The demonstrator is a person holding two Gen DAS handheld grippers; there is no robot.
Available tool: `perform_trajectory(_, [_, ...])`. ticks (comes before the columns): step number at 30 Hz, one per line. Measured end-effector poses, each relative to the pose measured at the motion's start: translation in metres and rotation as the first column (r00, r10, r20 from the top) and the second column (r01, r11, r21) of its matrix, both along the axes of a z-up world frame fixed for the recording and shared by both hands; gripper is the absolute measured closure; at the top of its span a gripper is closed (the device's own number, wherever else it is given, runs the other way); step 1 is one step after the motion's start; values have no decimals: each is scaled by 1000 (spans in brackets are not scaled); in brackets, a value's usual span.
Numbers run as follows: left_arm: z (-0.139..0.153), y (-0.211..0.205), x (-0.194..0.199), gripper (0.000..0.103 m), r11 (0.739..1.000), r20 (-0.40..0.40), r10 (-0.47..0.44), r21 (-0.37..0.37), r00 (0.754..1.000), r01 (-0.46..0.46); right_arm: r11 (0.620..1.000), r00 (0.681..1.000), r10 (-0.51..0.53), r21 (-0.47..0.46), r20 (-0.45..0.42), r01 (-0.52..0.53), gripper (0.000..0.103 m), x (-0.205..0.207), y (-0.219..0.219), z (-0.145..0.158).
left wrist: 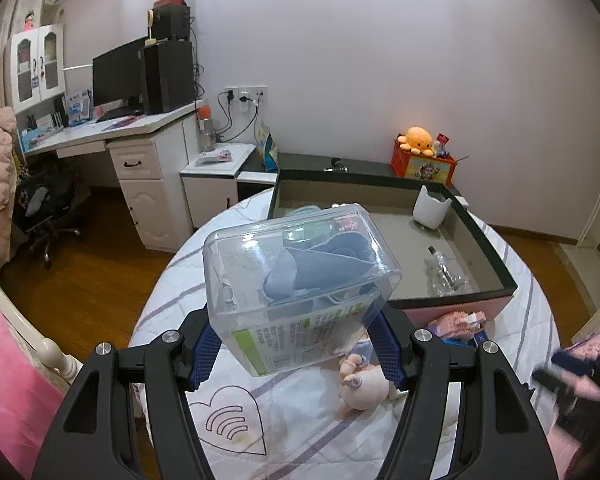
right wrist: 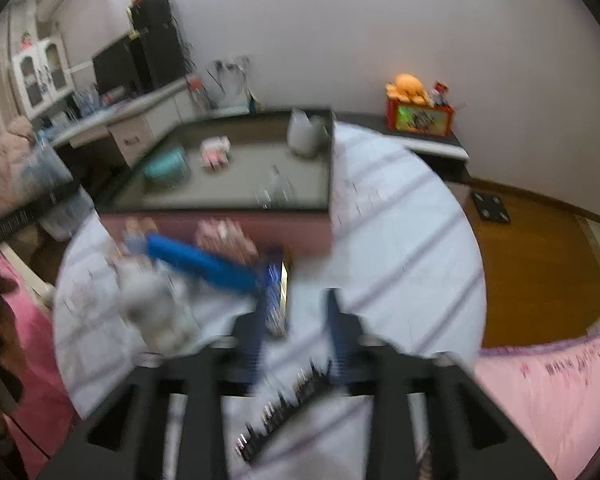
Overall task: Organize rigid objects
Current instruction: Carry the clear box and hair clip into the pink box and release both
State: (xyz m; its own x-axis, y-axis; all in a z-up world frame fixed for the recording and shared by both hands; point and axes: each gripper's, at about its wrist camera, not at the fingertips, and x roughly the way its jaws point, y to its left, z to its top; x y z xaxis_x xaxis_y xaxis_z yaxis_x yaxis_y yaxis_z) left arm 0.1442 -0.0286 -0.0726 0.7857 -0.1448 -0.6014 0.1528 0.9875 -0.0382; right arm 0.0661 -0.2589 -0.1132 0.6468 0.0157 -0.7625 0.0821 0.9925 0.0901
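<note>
My left gripper [left wrist: 296, 336] is shut on a clear plastic box [left wrist: 300, 276] with blue cloth inside and a green label, held above the round table [left wrist: 172, 292]. Behind it stands a black-rimmed tray [left wrist: 488, 252] holding a white cup [left wrist: 430, 208] and a clear glass bottle [left wrist: 444, 270]. My right gripper [right wrist: 300, 312] is open above the table in a blurred view; its jaws stand apart and empty. A blue stick-like object [right wrist: 204, 264] lies just left of its left finger. The tray [right wrist: 228, 188] there also holds a teal box [right wrist: 166, 166] and a pink toy [right wrist: 216, 150].
A pink plush toy [left wrist: 364, 384] and a pink brick model [left wrist: 460, 320] lie on the table in front of the tray. A black comb [right wrist: 284, 412] lies near the right gripper. A grey plush [right wrist: 152, 308] is at left. A desk [left wrist: 112, 132] stands far left.
</note>
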Motion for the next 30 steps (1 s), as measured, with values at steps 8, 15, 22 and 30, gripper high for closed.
perform_trajectory(8, [-12,-7,-5,37,1000,-31,-14,8,999,14,997,993,-66,-50,-95,62,59,-20,21,-47])
perform_trajectory(15, [-10,-3,-8,37,1000,-28,-3,9,1000,3,1000,998,14,-18,-67,-16,87,-17,35,-38])
perform_trajectory(22, [-6,-2,-7,37,1000,-18,2,8,1000,-2,999,999,35,8,-9,-35,87,-17,37,-15])
perform_trajectory(30, [6,-7,1,37,1000,11,-10,12,1000,10,998,992,60,9,115,-62,87,-5,31,38])
